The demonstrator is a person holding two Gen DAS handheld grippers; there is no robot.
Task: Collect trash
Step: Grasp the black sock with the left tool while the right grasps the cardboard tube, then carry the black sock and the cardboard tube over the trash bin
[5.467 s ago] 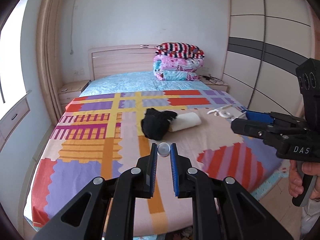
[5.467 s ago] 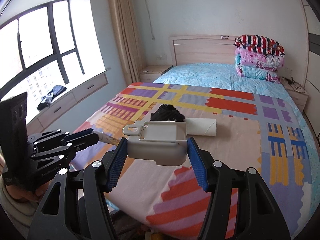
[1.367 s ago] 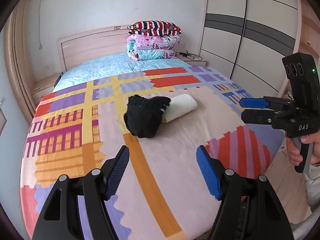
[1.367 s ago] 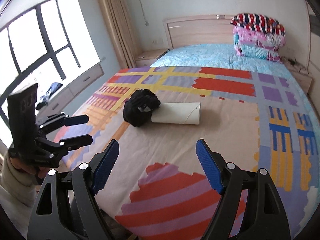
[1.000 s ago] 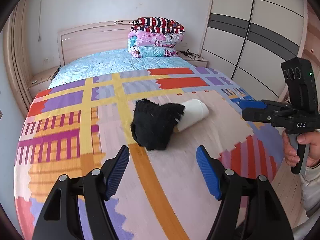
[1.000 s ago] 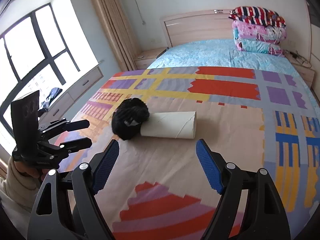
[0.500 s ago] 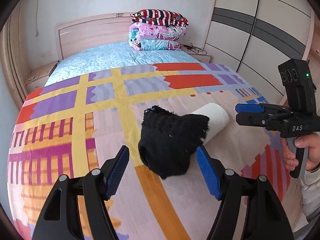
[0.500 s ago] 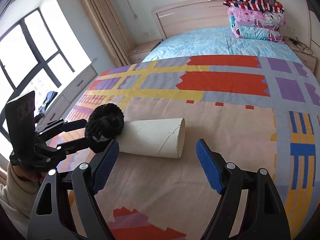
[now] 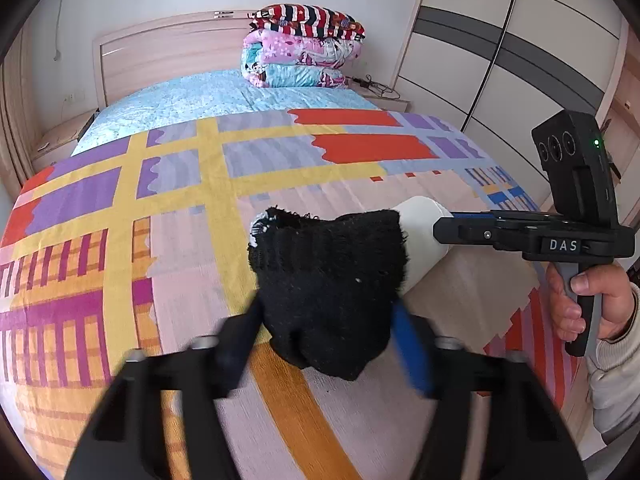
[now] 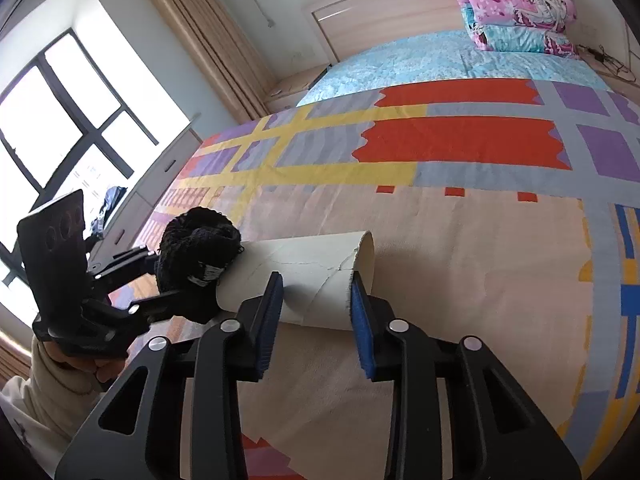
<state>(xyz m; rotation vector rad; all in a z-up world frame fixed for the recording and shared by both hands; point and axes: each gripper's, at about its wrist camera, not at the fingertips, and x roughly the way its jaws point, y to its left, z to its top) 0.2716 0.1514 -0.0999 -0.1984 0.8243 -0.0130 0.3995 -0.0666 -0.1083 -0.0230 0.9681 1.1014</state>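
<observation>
Here the bed (image 10: 500, 260), spread with a bright patchwork cover, carries both pieces of trash near its foot end, touching each other: a cardboard tube (image 10: 304, 276) lying on its side and a black knitted sock or glove (image 9: 328, 280) bunched against one of the tube's ends. The tube looks light and stiff yet thin-walled, with a torn, creased rim, so a hard squeeze would probably crush it; taking it across the middle of its length, as the right gripper (image 10: 316, 304) is placed, seems soundest. Its jaws straddle the tube near the open end and are closing, the blue pads right at the cardboard, though whether they press yet I cannot tell. The black knit is soft, limp and featherlight, likely to sag and snag rather than slip, so a pinch deep into the bulk should hold better than one at a loose edge. The left gripper (image 9: 326, 334) has its jaws on either side of the wad's lower part and closing, blurred by motion; a firm grip is not yet evident.
</observation>
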